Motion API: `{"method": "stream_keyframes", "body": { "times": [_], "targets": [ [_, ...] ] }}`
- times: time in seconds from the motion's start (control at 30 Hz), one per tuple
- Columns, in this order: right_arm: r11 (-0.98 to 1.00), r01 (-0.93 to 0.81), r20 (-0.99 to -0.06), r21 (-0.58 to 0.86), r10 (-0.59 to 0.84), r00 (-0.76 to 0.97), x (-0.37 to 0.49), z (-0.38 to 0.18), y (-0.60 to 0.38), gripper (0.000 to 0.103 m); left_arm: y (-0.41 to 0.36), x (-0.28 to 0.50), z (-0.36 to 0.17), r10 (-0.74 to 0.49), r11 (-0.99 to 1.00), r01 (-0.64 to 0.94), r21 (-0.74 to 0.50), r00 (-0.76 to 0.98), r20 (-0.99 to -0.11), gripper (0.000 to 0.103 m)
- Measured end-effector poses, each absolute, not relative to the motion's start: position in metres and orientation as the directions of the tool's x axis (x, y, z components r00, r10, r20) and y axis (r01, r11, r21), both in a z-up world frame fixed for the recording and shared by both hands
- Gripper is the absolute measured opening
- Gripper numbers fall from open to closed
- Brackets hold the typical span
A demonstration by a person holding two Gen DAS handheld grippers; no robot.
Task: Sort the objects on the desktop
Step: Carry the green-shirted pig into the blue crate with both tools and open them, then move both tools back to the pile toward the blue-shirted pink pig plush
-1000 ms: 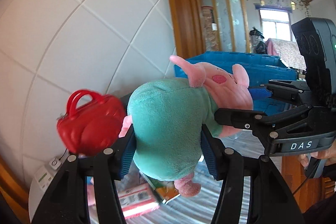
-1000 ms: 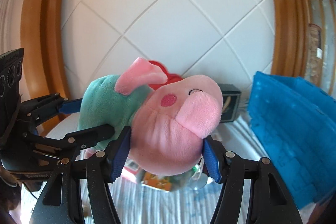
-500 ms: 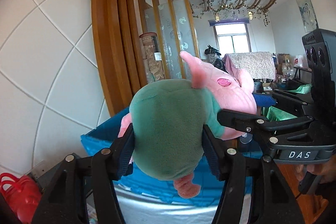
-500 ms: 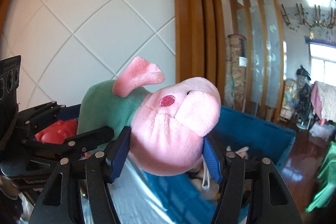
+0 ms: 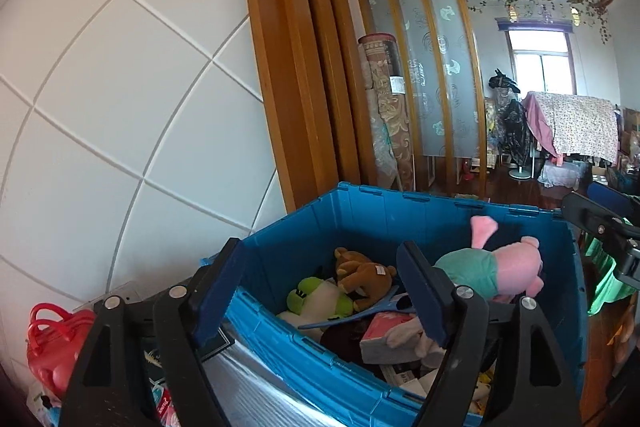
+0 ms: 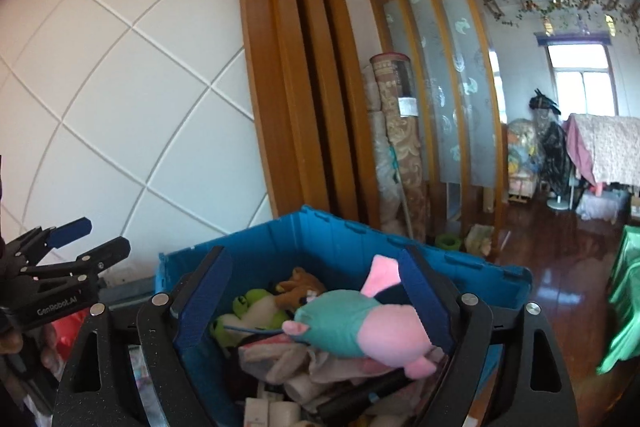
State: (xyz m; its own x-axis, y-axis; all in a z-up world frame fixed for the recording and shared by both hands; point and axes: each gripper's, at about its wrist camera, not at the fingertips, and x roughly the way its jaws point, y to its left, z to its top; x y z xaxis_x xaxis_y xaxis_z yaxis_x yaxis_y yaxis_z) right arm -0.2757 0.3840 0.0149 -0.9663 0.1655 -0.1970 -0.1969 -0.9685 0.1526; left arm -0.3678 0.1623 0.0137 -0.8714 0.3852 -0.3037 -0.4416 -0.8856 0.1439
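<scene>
Both grippers hang over a blue crate (image 5: 360, 211) with their jaws spread wide and nothing between them. The left gripper (image 5: 320, 291) looks down into the crate from its near left corner; the right gripper (image 6: 312, 295) looks in from nearer the middle of the near rim.

The pig toy (image 5: 492, 267), pink with a green shirt, lies inside the crate on top of the pile, toward the far right side in the left wrist view. In the right wrist view the pig toy (image 6: 360, 323) lies on its side between the two blue pads, clear of both, its snout pointing to the lower right and one pink ear sticking up.

Beside it, nearer the crate's left wall, are a brown plush toy (image 5: 360, 273) and a green and white plush frog (image 5: 316, 297), touching each other. Under them are pale cloth and boxes, too jumbled to tell apart.

A red handbag (image 5: 56, 343) sits on the tabletop at the far left edge of the left wrist view, well apart from the crate. The crate stands against a white panelled wall (image 5: 120, 87) next to a wooden frame (image 5: 296, 67).
</scene>
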Motion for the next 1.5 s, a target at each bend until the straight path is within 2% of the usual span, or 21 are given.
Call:
{"method": "stream_keyframes", "body": {
  "times": [0.13, 0.23, 0.33, 0.53, 0.83, 1.17, 1.33, 1.5],
  "targets": [
    [-0.975, -0.173, -0.180, 0.141, 0.147, -0.973, -0.263, 0.005, 0.366, 0.092, 0.141, -0.353, -0.001, 0.348, -0.907, -0.402, 0.122, -0.882, -0.317, 0.078],
    [-0.983, -0.125, -0.190, 0.137, 0.098, -0.977, -0.264, 0.003, 0.351, 0.093, 0.115, -0.343, -0.009, 0.306, -0.924, -0.362, 0.127, -0.895, -0.325, 0.078],
    [-0.993, -0.053, -0.185, 0.108, 0.032, -0.982, -0.271, 0.009, 0.326, 0.093, 0.089, -0.339, -0.012, 0.223, -0.946, -0.285, 0.158, -0.920, -0.323, 0.078],
    [-0.995, 0.074, -0.155, 0.068, -0.084, -0.984, -0.276, 0.015, 0.265, 0.095, 0.016, -0.327, -0.025, 0.073, -0.982, -0.125, 0.139, -0.942, -0.328, 0.078],
    [-0.966, 0.257, -0.197, 0.035, -0.259, -0.946, -0.274, 0.006, 0.136, 0.096, -0.115, -0.296, -0.055, -0.098, -0.992, 0.059, 0.113, -0.916, -0.388, 0.078],
    [-0.904, 0.419, -0.249, 0.084, -0.426, -0.870, -0.282, -0.017, -0.007, 0.098, -0.281, -0.251, -0.079, -0.346, -0.938, 0.295, 0.182, -0.835, -0.428, 0.078],
    [-0.865, 0.498, -0.281, 0.068, -0.495, -0.822, -0.292, -0.036, -0.067, 0.098, -0.345, -0.246, -0.101, -0.411, -0.910, 0.379, 0.164, -0.784, -0.465, 0.078],
    [-0.799, 0.602, -0.336, 0.016, -0.571, -0.749, -0.317, -0.059, -0.118, 0.098, -0.374, -0.254, -0.133, -0.426, -0.896, 0.425, 0.128, -0.741, -0.519, 0.078]
  ]
}}
